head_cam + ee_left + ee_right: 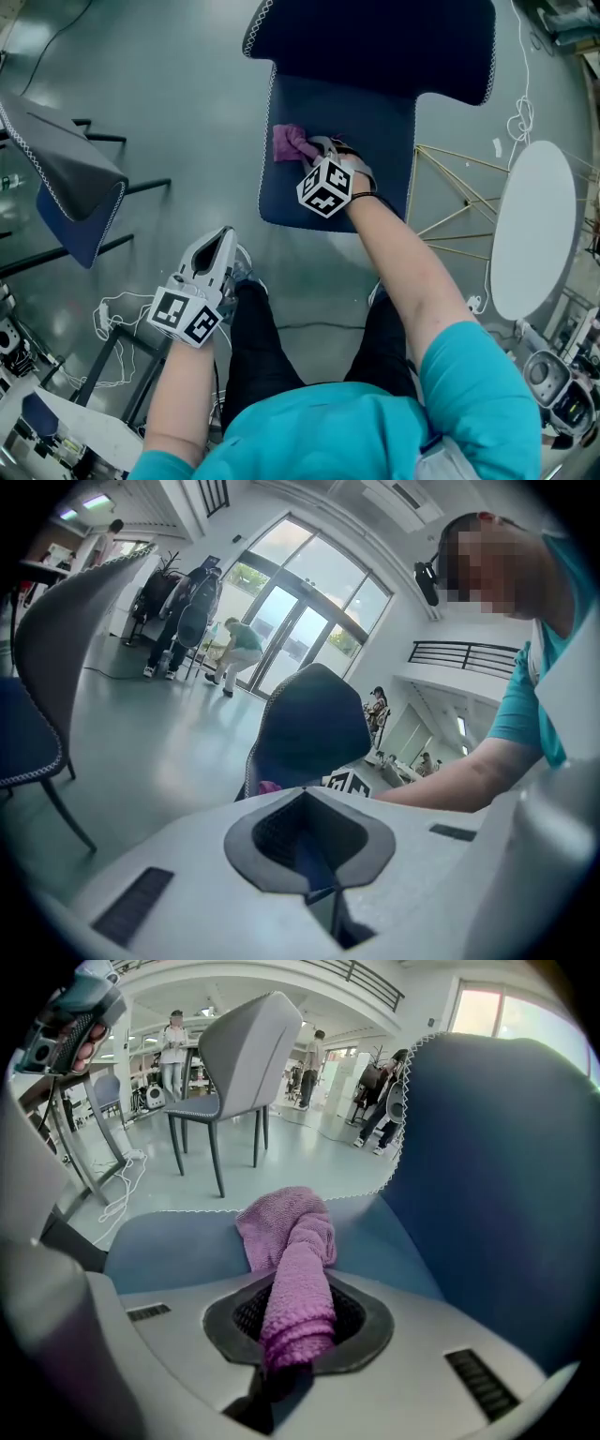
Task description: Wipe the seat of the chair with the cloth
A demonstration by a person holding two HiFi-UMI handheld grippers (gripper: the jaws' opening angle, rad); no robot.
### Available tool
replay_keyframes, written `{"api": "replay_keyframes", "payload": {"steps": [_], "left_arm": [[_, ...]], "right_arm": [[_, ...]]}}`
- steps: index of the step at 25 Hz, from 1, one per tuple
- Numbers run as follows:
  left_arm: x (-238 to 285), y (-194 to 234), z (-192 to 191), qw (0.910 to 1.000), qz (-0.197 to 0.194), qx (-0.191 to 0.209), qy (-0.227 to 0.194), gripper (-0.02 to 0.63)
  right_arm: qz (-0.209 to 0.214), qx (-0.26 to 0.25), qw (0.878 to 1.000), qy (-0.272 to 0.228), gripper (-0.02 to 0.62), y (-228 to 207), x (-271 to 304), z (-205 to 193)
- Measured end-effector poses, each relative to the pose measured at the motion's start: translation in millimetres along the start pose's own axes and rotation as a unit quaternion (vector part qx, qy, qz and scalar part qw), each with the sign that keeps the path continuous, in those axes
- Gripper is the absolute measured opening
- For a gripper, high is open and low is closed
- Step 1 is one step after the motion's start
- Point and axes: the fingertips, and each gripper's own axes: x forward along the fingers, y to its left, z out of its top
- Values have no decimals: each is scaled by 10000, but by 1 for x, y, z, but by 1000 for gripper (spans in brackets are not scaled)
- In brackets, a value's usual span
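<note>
The chair's dark blue seat point(366, 122) lies ahead of me, its backrest point(375, 37) at the far side. A purple cloth point(289, 142) rests on the seat's left part. My right gripper point(317, 150) is shut on it and touches the seat. In the right gripper view the cloth point(291, 1232) runs out from between the jaws of the right gripper point(298, 1321) onto the seat point(169, 1241). My left gripper point(223, 242) hangs over the floor, left of the seat's near edge. In its own view the left gripper point(309, 841) is shut with nothing in it.
A second chair point(70, 178) with a grey back stands at the left. A white round table point(532, 225) on thin gold legs point(450, 202) is close to the seat's right side. Loose cable point(112, 314) lies on the floor. People point(234, 653) stand far off by glass doors.
</note>
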Motion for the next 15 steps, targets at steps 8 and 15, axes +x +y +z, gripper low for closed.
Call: {"api": "replay_keyframes", "payload": {"steps": [8, 15], "left_arm": [[10, 7, -2, 9999, 122, 90, 24, 5], [20, -6, -5, 9999, 1, 125, 58, 5]], "right_arm": [[-81, 135, 9999, 24, 60, -8, -5, -18], [-169, 245, 9995, 101, 60, -20, -14, -41]]}}
